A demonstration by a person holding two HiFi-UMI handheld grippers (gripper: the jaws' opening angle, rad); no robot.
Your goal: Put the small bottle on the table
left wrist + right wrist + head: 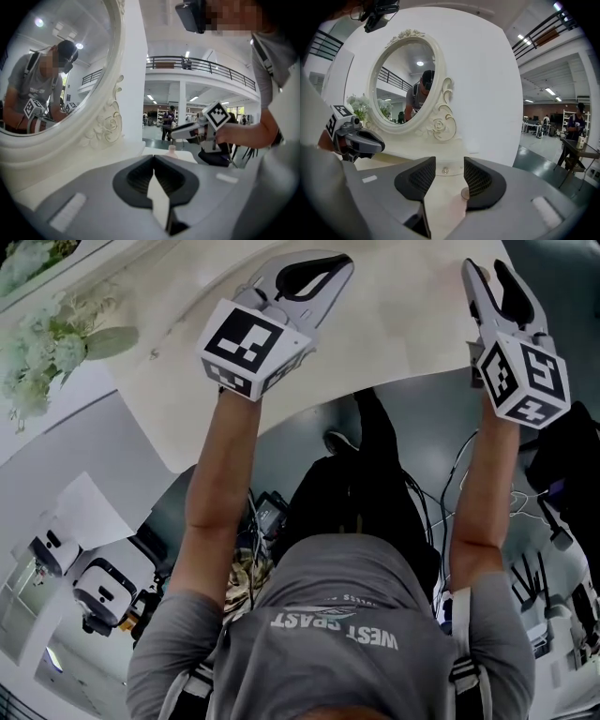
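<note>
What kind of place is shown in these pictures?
Probably a dressing-table set staged inside a large open hall, perhaps a lab or office. An ornate white mirror and flowers stand at a white table, while behind run a mezzanine railing and desks with people.

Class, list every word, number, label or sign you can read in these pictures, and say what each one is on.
"WEST COAST": grey shirt, upside down in the head view; second word less clear.
Smaller line beside it: too small to read.
Marker cubes: black-and-white patterns, no letters.
Shirt print reflected in the mirror: too blurred to read.
</note>
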